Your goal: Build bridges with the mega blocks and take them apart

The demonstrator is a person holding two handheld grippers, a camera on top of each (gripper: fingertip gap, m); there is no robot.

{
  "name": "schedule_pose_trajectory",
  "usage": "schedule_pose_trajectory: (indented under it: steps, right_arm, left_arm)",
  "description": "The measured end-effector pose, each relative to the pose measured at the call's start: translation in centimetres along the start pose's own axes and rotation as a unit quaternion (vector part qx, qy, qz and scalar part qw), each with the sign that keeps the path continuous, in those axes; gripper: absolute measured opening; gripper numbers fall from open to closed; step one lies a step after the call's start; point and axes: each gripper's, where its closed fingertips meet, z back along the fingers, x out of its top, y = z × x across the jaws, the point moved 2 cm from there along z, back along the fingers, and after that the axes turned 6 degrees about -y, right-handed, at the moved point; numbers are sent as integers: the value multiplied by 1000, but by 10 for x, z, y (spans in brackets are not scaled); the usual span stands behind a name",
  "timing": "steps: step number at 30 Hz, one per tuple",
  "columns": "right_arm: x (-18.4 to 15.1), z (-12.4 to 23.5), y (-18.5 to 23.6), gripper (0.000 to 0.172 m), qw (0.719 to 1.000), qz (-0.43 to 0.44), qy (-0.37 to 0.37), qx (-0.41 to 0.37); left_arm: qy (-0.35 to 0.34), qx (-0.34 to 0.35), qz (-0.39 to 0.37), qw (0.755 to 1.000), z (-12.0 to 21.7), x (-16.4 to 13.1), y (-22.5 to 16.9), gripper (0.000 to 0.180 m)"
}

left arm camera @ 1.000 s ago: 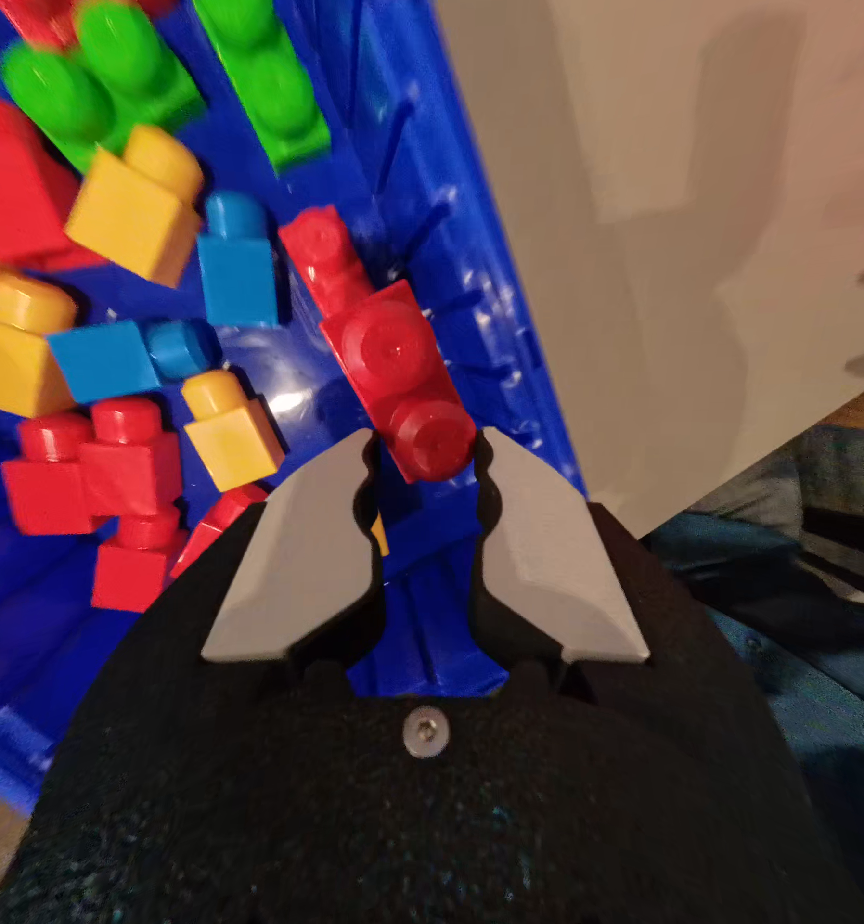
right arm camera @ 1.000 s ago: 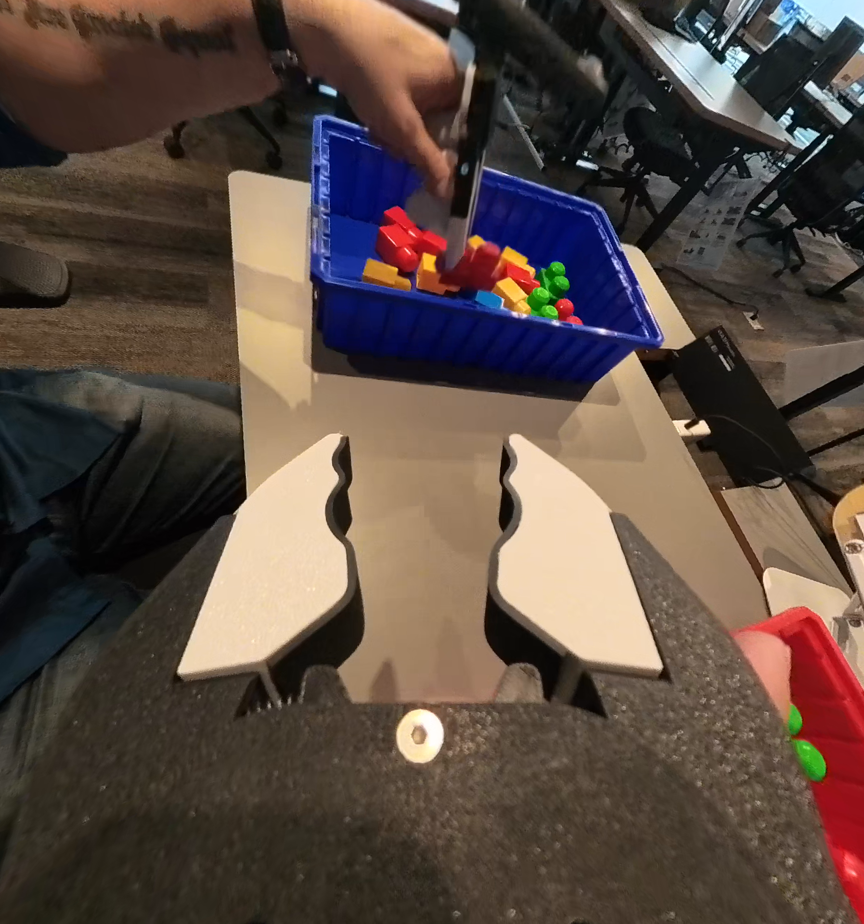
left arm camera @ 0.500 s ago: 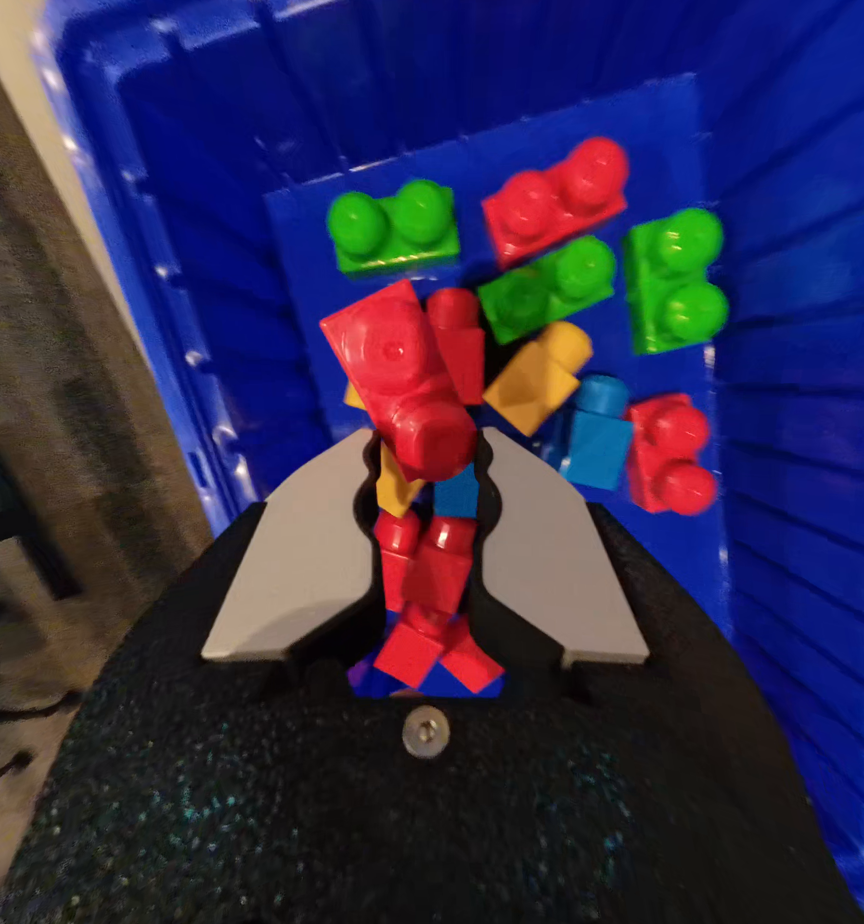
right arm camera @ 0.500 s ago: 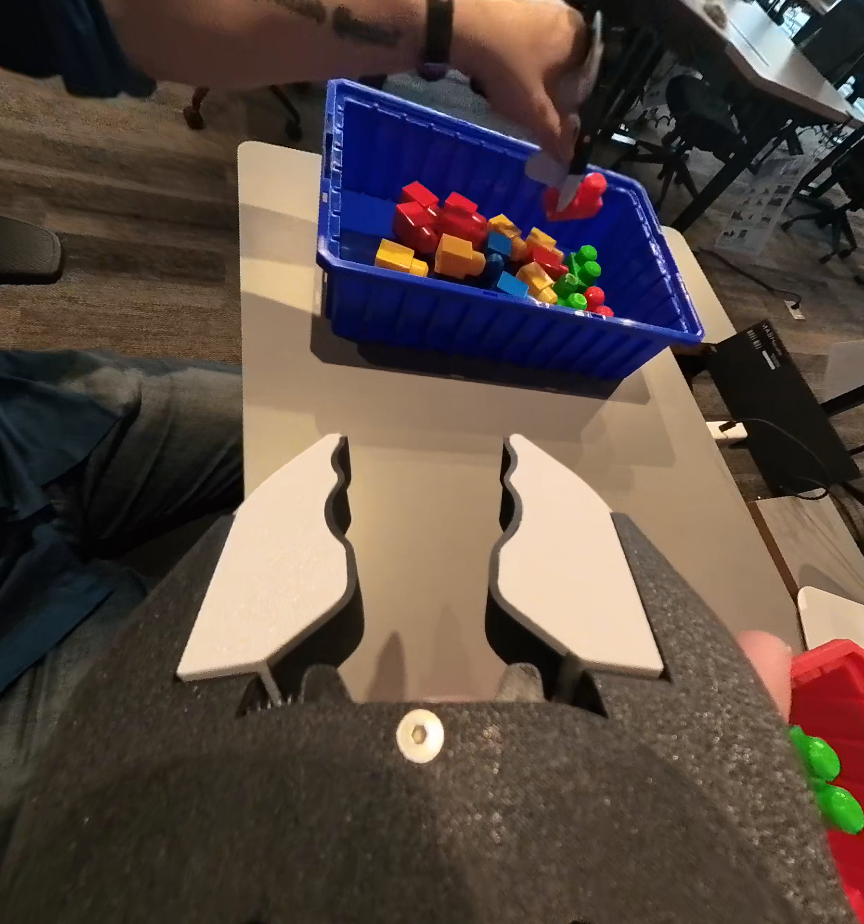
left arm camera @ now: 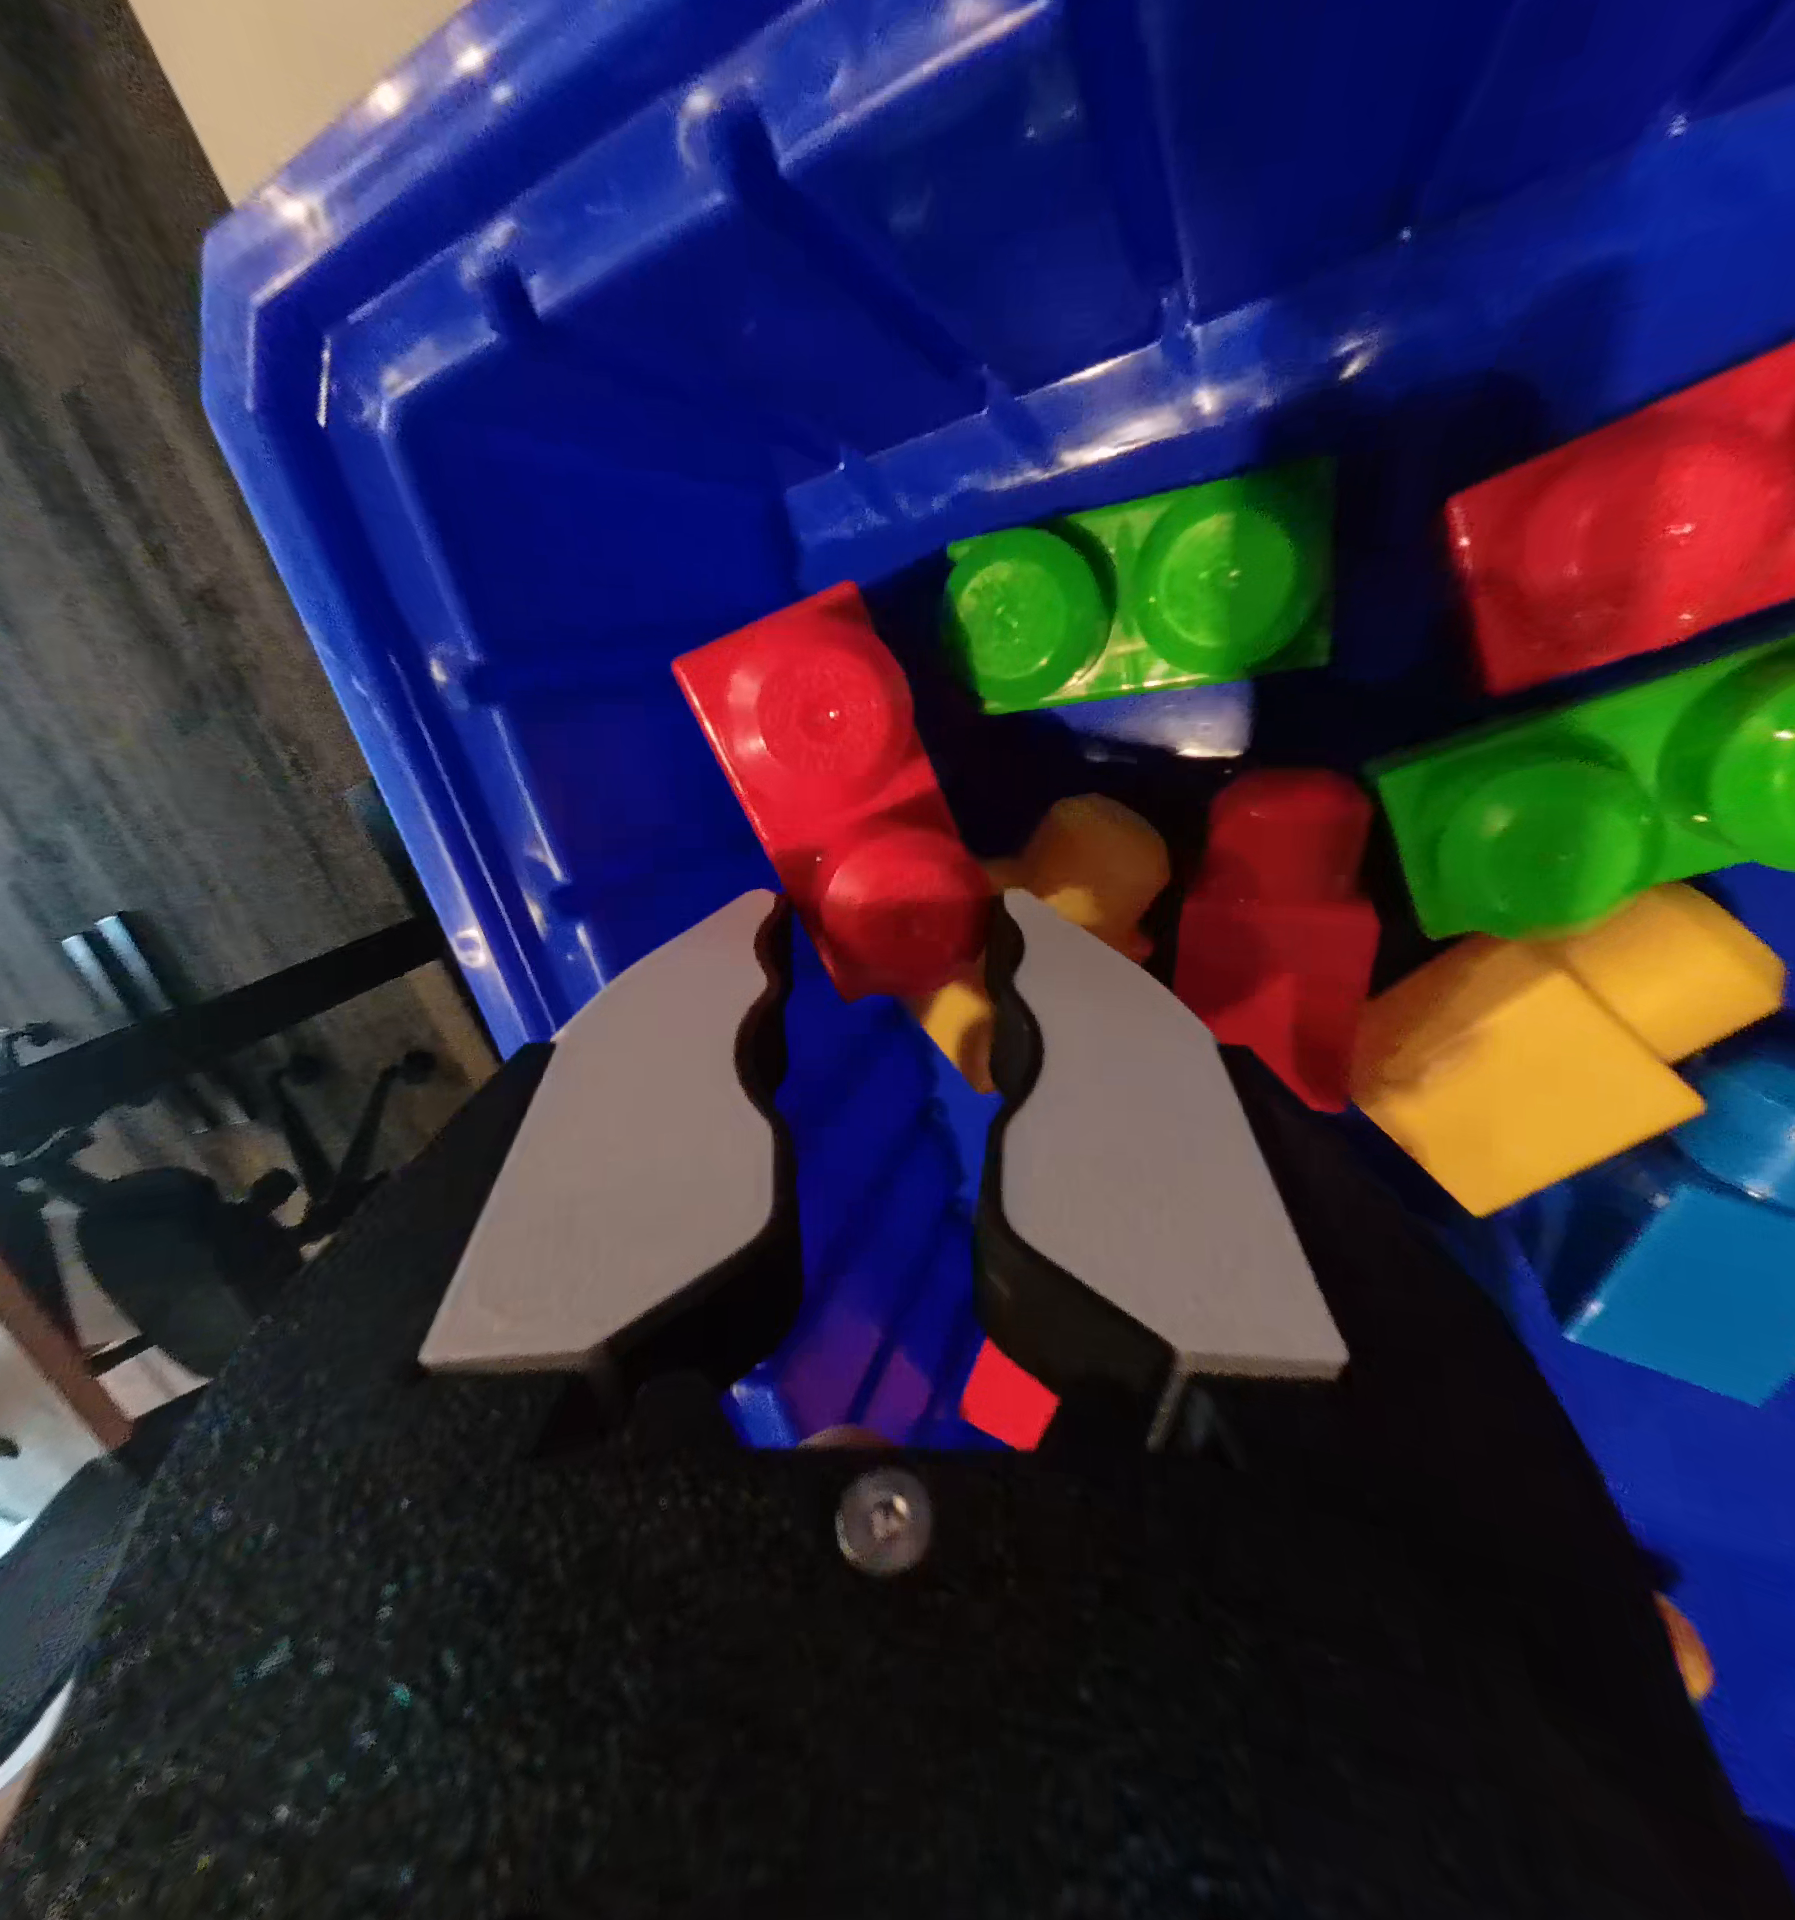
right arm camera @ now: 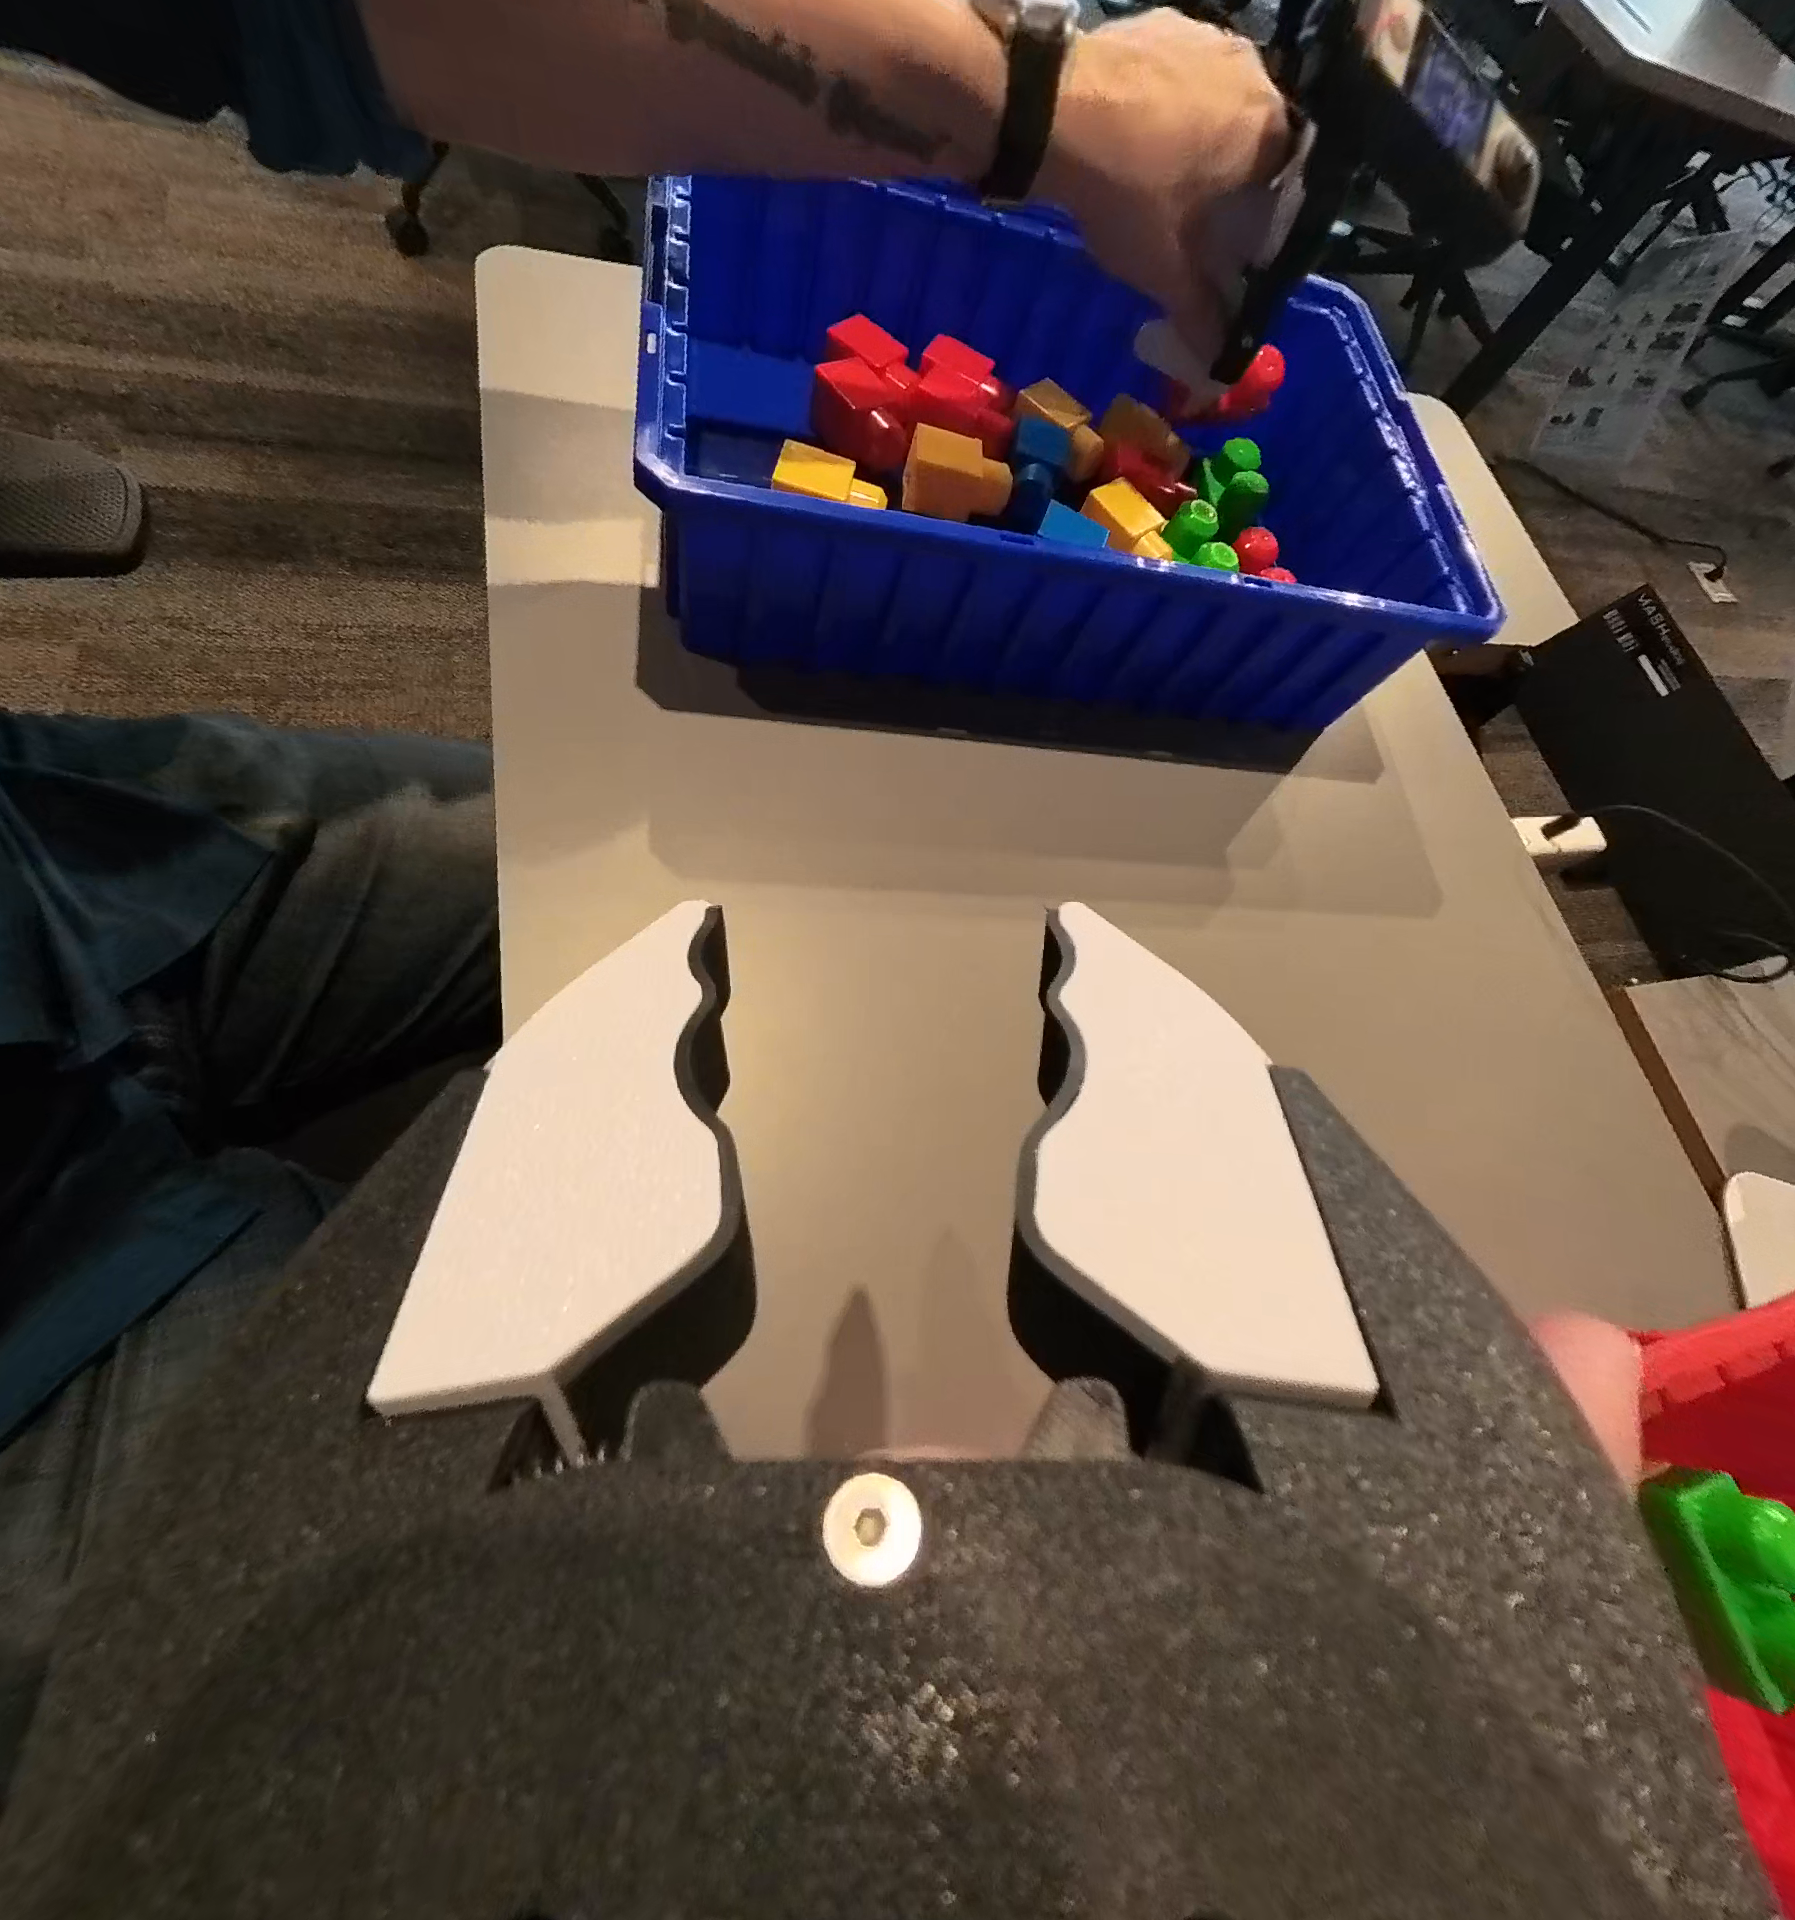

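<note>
My left gripper (left arm camera: 882,914) is shut on a red two-stud block (left arm camera: 851,810), gripped at its near stud and held over the blue bin (left arm camera: 560,520). Below it in the bin lie green blocks (left arm camera: 1132,603), red blocks (left arm camera: 1277,935), yellow blocks (left arm camera: 1516,1081) and blue blocks (left arm camera: 1724,1278). The right wrist view shows the left gripper (right arm camera: 1215,374) with the red block (right arm camera: 1251,379) near the far right end of the bin (right arm camera: 1028,623). My right gripper (right arm camera: 882,925) is open and empty above the grey table (right arm camera: 872,810).
A person's forearm (right arm camera: 768,83) reaches over the bin. Their legs (right arm camera: 197,935) are at the table's left edge. A red bin (right arm camera: 1755,1392) with a green block (right arm camera: 1745,1600) sits at the lower right. A black box (right arm camera: 1651,748) stands beyond the table's right edge.
My left gripper lifted the red block out of the pile and carried it to the bin's far right end, still gripped. My right gripper stayed open over the table.
</note>
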Motion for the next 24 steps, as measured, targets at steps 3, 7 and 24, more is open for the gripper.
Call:
schedule_pose_trajectory:
  steps: [3,7,24]
  right_arm:
    - [-2,-4,1,58,1000,0,7,5]
    - [-3,-7,3,58,1000,1,9,8]
    - [5,-10,14,57,1000,12,9,18]
  left_arm:
    - [22,32,-27,999,-3,-2,1,36]
    - [40,49,-49,997,-5,-11,-9,36]
    - [31,-207,68,975,5,-19,-49,40]
